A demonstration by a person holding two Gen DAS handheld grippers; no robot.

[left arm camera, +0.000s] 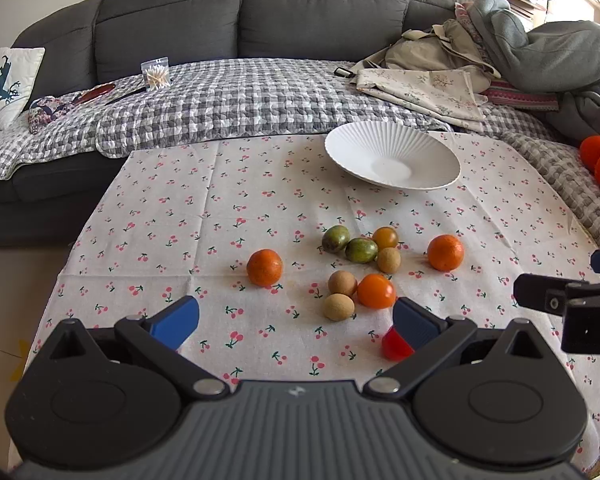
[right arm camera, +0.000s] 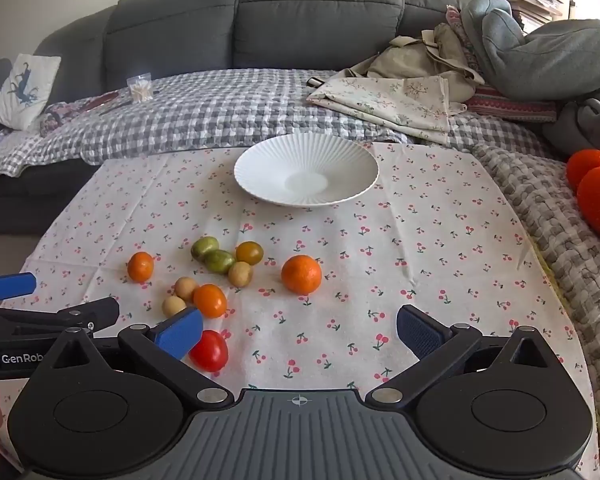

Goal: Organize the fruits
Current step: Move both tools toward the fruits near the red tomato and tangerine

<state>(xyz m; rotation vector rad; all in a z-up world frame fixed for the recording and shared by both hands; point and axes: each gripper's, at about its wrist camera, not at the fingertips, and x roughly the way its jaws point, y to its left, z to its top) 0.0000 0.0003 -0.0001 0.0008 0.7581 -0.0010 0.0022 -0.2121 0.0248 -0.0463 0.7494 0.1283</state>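
Several small fruits lie loose on the cherry-print cloth [left arm camera: 220,208]: two mandarins [left arm camera: 264,267] [left arm camera: 445,252], two green fruits [left arm camera: 335,238], three tan round fruits [left arm camera: 342,283], an orange tomato [left arm camera: 376,290] and a red tomato [left arm camera: 394,346], half hidden by my left gripper's right finger. An empty white ribbed bowl [left arm camera: 392,155] stands behind them; it also shows in the right wrist view [right arm camera: 306,169]. My left gripper [left arm camera: 296,322] is open and empty, in front of the fruits. My right gripper [right arm camera: 300,334] is open and empty, with the red tomato [right arm camera: 209,350] by its left finger.
A grey sofa [left arm camera: 324,12] with a checked quilt [left arm camera: 240,100] lies behind the table. Piled clothes and blankets [left arm camera: 520,52] sit at the right, with orange knitted balls [right arm camera: 598,192] beside the table's right edge. A cotton-swab box [left arm camera: 155,74] is on the quilt.
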